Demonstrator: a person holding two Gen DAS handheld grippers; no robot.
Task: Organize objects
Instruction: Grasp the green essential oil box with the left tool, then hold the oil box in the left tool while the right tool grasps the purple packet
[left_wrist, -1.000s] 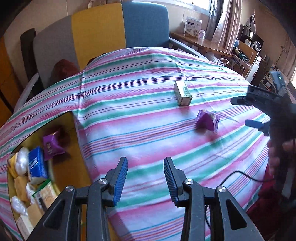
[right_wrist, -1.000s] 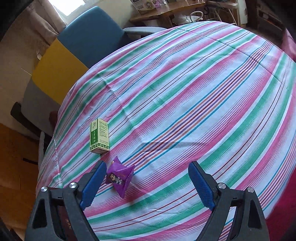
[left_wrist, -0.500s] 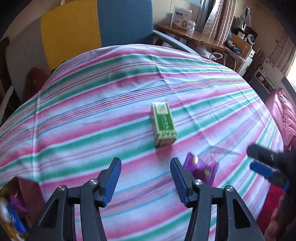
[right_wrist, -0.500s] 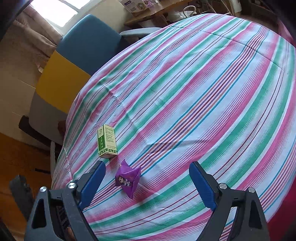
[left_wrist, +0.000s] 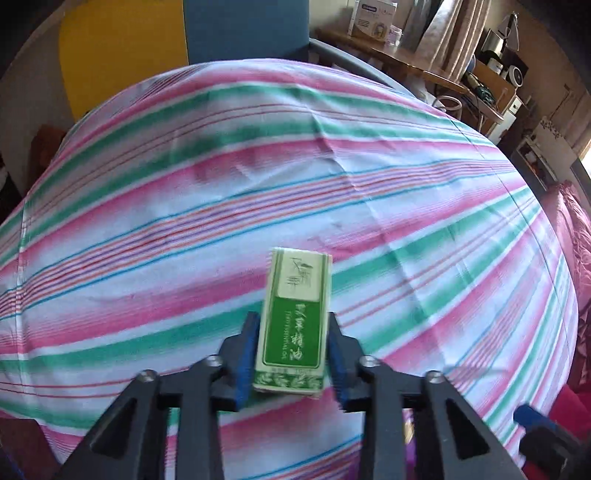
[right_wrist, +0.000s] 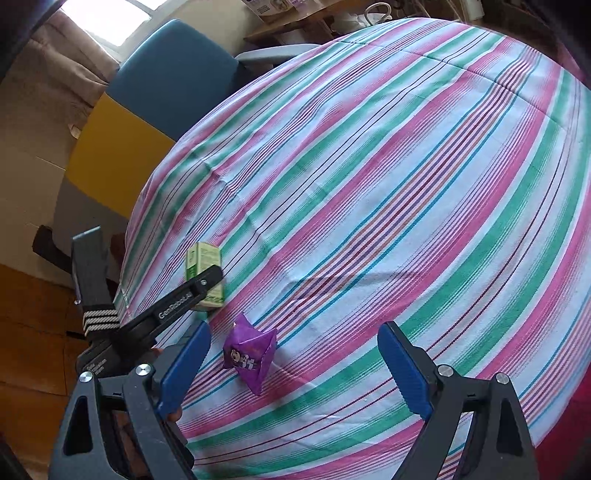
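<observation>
Fingers of the left gripper (left_wrist: 291, 354) have just been closing and now clamp the long sides of the green box (left_wrist: 293, 321), one blue pad on each side. Half a second ago those fingers stood apart short of the box; contact is now made. The box rests on the striped tablecloth (left_wrist: 184, 229), near the table's left edge in the right wrist view. The right gripper (right_wrist: 295, 365) hangs wide open, holding nothing, over the purple packet (right_wrist: 251, 354), which lies just beside the box. Judgement: grasp appears secured; lift and transfer remain outstanding.
</observation>
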